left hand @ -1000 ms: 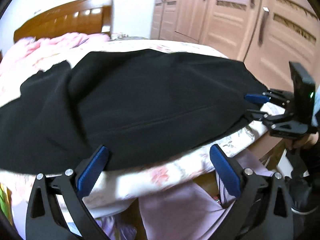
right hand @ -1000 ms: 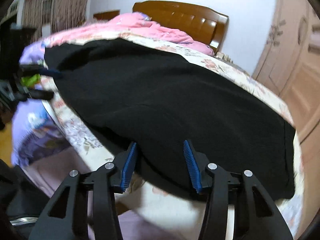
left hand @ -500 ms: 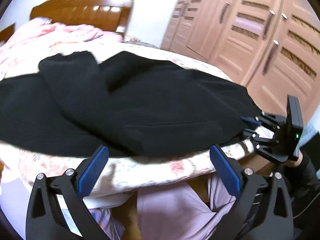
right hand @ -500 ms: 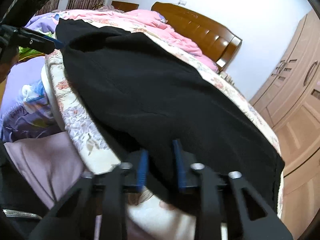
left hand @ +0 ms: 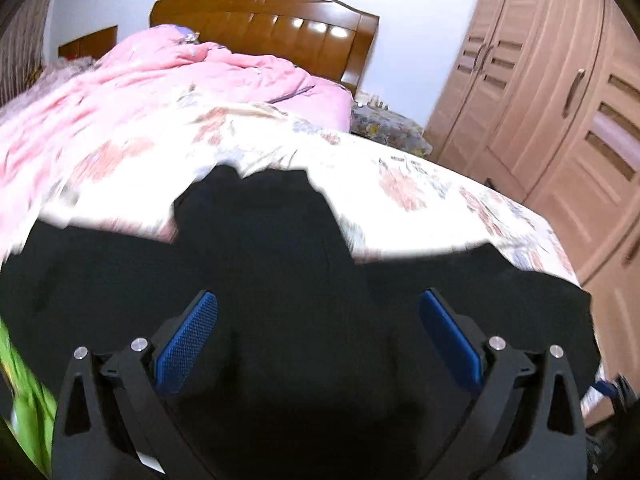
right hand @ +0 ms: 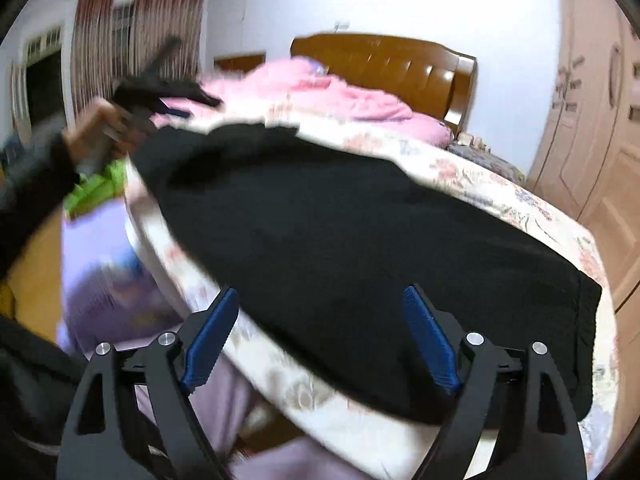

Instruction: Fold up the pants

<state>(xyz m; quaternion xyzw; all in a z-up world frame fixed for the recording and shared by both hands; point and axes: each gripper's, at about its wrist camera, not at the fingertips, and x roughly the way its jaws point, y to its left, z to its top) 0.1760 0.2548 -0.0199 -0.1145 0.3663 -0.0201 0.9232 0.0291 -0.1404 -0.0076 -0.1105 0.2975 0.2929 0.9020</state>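
Since the earlier frame my left gripper (left hand: 318,336) has swung over the black pants (right hand: 360,248), jaws wide, empty. Right gripper (right hand: 322,338) jaws just reopened, nothing pinched. Pants lie along the bed (right hand: 520,208) near edge, long axis parallel to it. Risk: loose fold slides off the edge.

right gripper (right hand: 320,336) — jaws just reopened, cloth released | left gripper (left hand: 318,340) — swung over black pants (right hand: 360,240), apparently empty

Blurred left tongs (right hand: 176,92), state unclear
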